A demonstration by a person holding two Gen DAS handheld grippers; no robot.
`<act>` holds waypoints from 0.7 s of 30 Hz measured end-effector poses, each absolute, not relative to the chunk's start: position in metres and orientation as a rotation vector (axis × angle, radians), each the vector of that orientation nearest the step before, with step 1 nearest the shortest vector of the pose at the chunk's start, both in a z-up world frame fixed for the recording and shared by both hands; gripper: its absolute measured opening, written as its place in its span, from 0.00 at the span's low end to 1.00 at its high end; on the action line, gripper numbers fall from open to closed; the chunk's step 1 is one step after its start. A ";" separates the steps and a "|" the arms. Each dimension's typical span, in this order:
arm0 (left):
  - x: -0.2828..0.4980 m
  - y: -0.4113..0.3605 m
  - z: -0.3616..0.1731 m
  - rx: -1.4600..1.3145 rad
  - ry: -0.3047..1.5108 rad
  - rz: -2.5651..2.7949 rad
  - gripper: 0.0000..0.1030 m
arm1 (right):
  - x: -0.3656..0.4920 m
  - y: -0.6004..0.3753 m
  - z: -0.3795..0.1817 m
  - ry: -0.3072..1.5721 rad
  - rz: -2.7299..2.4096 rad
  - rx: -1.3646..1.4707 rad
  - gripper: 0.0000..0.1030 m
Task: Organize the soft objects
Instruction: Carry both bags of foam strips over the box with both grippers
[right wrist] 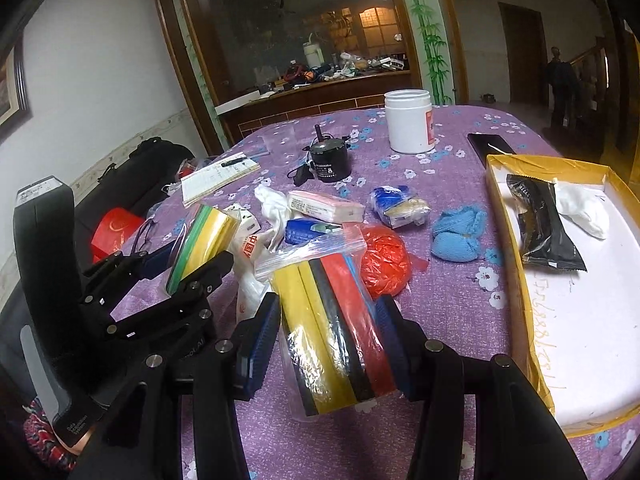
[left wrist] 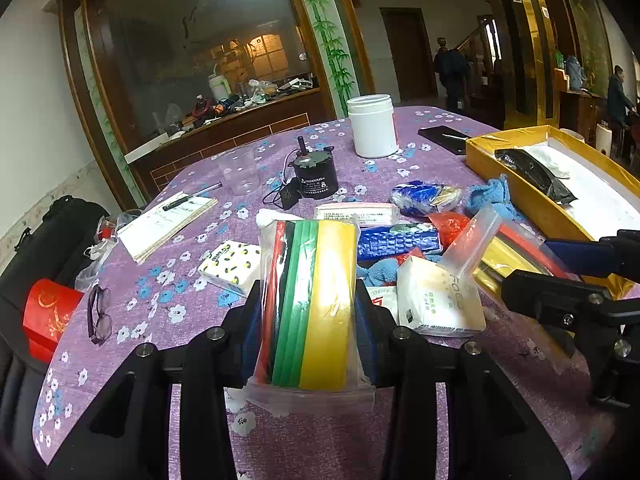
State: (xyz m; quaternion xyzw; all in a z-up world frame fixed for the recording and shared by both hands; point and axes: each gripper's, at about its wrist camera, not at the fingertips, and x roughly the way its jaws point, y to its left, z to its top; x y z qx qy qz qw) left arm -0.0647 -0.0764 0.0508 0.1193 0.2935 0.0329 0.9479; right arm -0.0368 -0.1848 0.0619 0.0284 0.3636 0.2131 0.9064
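While gripped: foam bag lengthwise fwd.

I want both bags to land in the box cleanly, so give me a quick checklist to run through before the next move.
1. Left gripper clamped on its bag of coloured strips: ok.
2. Right gripper clamped on the other bag of strips: ok.
3. Bare floor left in the yellow box: ok; the black packet and white cloth sit at its far end.
4. Bags' zip seals closed: cannot tell.
5. Path to the box free of the blue cloth: cannot tell.
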 end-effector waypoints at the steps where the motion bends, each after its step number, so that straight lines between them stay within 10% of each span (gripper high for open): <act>1: -0.065 -0.077 0.051 0.246 0.596 0.068 0.37 | -0.036 -0.185 0.062 0.751 0.441 0.058 0.49; 21: -0.069 -0.084 0.054 0.289 0.562 0.082 0.37 | -0.038 -0.186 0.065 0.742 0.439 0.065 0.49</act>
